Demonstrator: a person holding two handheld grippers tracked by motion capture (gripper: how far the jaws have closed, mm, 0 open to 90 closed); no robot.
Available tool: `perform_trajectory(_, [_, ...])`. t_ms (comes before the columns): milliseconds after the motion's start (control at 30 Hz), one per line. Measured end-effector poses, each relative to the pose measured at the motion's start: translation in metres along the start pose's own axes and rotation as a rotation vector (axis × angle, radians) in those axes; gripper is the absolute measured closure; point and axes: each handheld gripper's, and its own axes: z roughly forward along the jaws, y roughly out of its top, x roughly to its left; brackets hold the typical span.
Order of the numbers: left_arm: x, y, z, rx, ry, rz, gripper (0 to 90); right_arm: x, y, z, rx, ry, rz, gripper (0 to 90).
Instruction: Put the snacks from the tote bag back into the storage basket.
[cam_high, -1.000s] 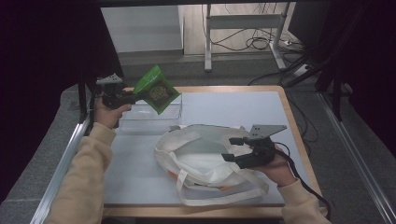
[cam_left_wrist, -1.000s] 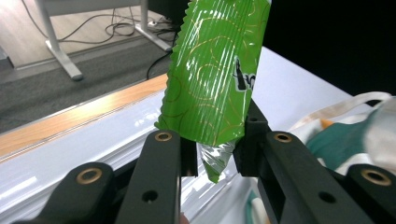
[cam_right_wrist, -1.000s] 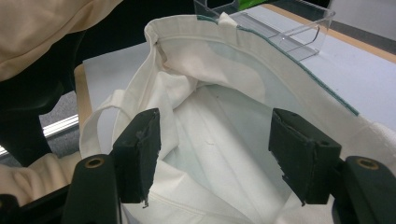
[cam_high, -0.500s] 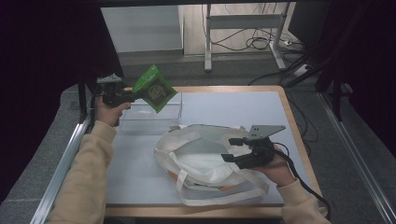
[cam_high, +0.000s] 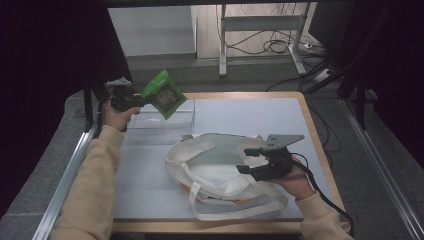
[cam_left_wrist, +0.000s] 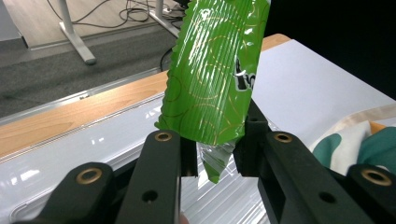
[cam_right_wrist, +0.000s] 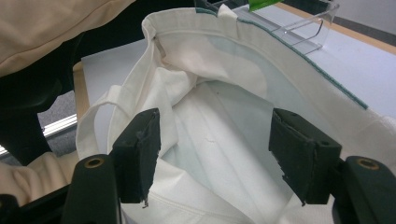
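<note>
The green snack packet hangs in the air just above the clear plastic tray, at the far left of the table; the left gripper clamps it by its lower crimped edge, the two black jaws pressed against the foil from either side, as the left gripper view shows. The packet stands tilted, its printed face turned toward the middle of the table. Nearer the person than the tray, toward its right, lies the white cloth tote bag, mouth open and facing upward, its handles trailing toward the near edge of the table. The right gripper sits at the bag's right rim; in the right gripper view its jaws stand well apart, with the bag's opening and pale lining between them, and whether the left jaw's pad actually presses a fold of cloth cannot be told. The tray's clear corner shows beyond the bag's rim there.
</note>
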Motion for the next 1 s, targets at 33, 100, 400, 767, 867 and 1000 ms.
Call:
perform_trajectory(33, [0.001, 0.000, 0.002, 0.008, -0.002, 0.004, 75.2, 0.000, 0.000, 0.000, 0.002, -0.001, -0.002, 33.8])
perform_trajectory(100, [0.002, 0.000, 0.006, 0.027, 0.005, 0.016, 75.2, 0.000, 0.000, 0.001, 0.000, 0.003, 0.001, 33.8])
perform_trajectory(400, [0.010, 0.000, 0.021, 0.084, 0.006, 0.014, 75.1, 0.000, -0.001, 0.003, 0.007, 0.007, -0.001, 33.7])
perform_trajectory(767, [0.011, -0.004, 0.040, 0.157, 0.024, 0.054, 75.0, 0.000, -0.002, 0.005, 0.012, 0.012, -0.002, 33.6])
perform_trajectory(867, [0.010, -0.003, 0.046, 0.184, 0.031, 0.070, 74.9, 0.000, -0.002, 0.005, 0.014, 0.013, -0.001, 33.4])
perform_trajectory(1000, [0.011, 0.001, 0.053, 0.212, 0.037, 0.082, 74.9, 0.000, -0.002, 0.006, 0.019, 0.013, -0.002, 33.2])
